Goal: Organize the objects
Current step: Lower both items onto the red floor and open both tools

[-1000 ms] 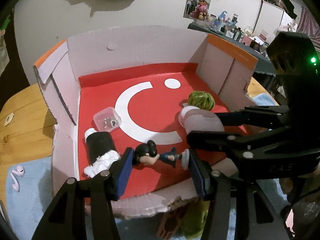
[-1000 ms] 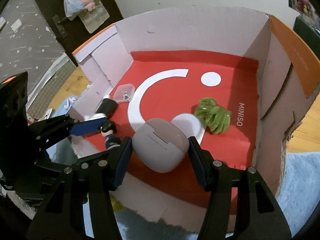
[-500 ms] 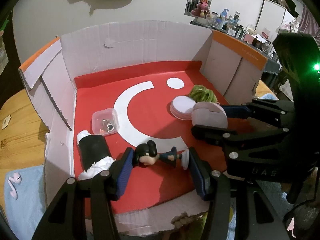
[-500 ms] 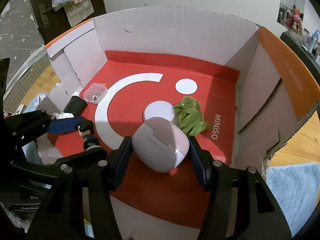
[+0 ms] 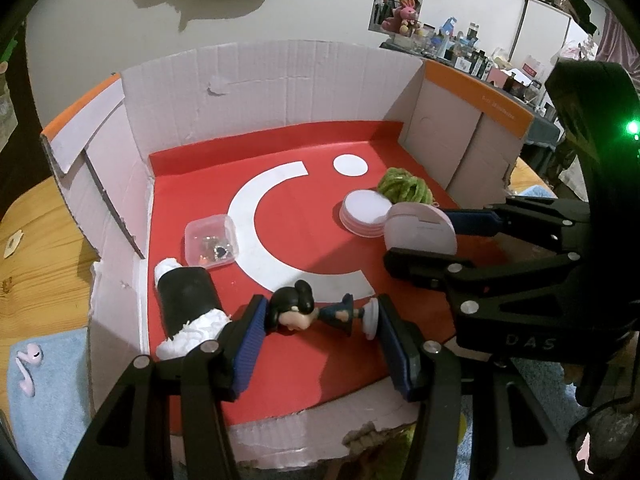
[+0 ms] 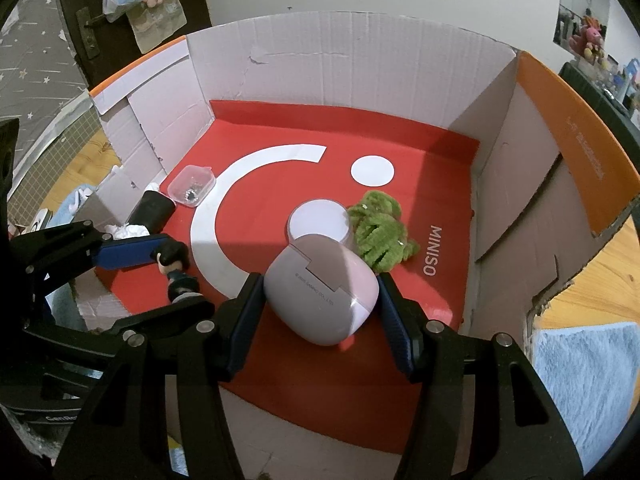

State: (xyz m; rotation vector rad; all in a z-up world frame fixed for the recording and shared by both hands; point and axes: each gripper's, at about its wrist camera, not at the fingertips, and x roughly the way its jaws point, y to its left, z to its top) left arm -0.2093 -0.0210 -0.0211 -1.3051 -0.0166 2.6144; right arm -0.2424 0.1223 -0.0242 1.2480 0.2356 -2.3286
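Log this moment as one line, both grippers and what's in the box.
left gripper: shut on figurine | right gripper: shut on pink case | both over cardboard box | inside: green scrunchie, clear container

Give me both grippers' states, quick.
Left gripper: shut on the small figurine, held sideways over the box floor.
Right gripper: shut on the pink earbud case.

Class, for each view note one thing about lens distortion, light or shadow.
Left wrist view: box walls bow outward, corners go black, and a green lamp flares at right. Right wrist view: same bowing; the case throws a shadow on the red floor.
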